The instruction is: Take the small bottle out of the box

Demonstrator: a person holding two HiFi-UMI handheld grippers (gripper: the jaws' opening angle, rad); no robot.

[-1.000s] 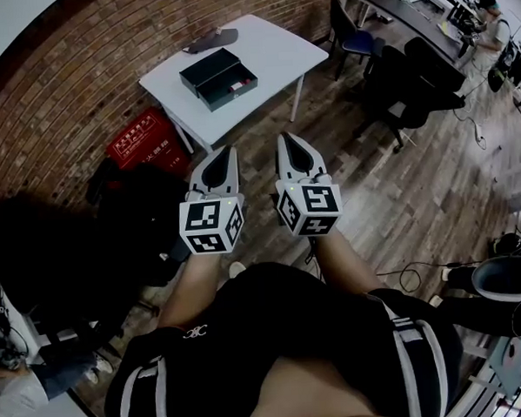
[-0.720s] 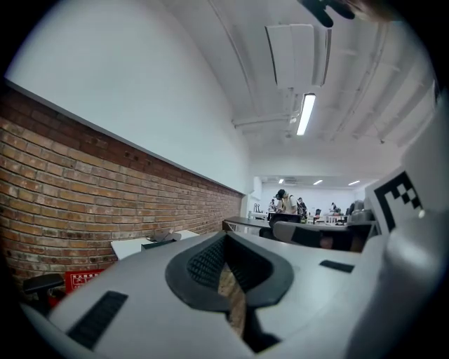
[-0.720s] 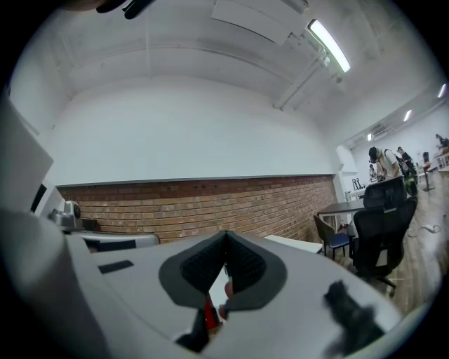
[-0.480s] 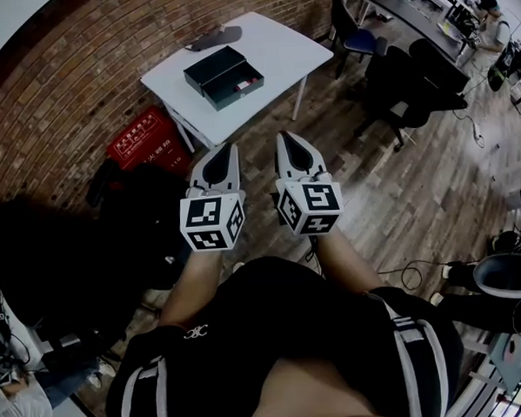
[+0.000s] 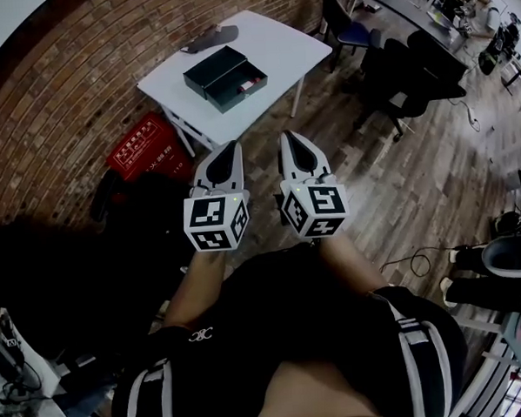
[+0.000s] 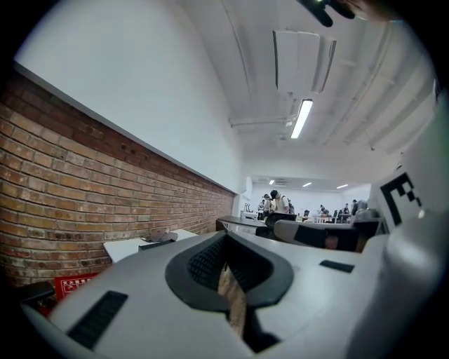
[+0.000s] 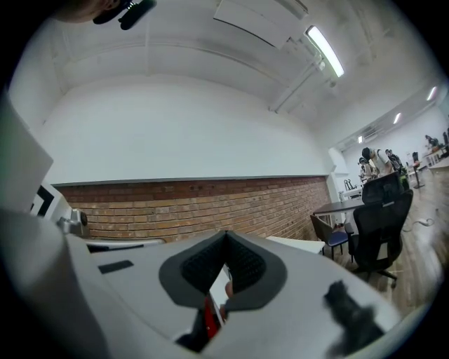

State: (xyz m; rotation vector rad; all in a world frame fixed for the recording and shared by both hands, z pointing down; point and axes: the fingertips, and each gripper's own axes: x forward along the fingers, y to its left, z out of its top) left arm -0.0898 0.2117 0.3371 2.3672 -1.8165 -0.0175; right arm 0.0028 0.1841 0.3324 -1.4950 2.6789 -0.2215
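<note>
both grippers are held side by side in front of the person, pointing level toward a white table [image 5: 274, 46] that stands against the brick wall [image 5: 63, 92], well apart from them. the left gripper [image 5: 234, 144] has its jaws pressed together with nothing between them, and its own view shows the ribbed pads meeting at the tip. the right gripper [image 5: 287, 136] is closed and empty in the same way. on the table sits the black box [image 5: 214, 68], lying open, and a small pale and red thing [image 5: 247, 86] rests in the half nearer the chairs; it is too small to say for sure that it is the small bottle. a dark object [image 5: 210, 38] lies at the table's far end, and a red crate [image 5: 144, 144] stands on the wooden floor [image 5: 372, 180] beside the table.
</note>
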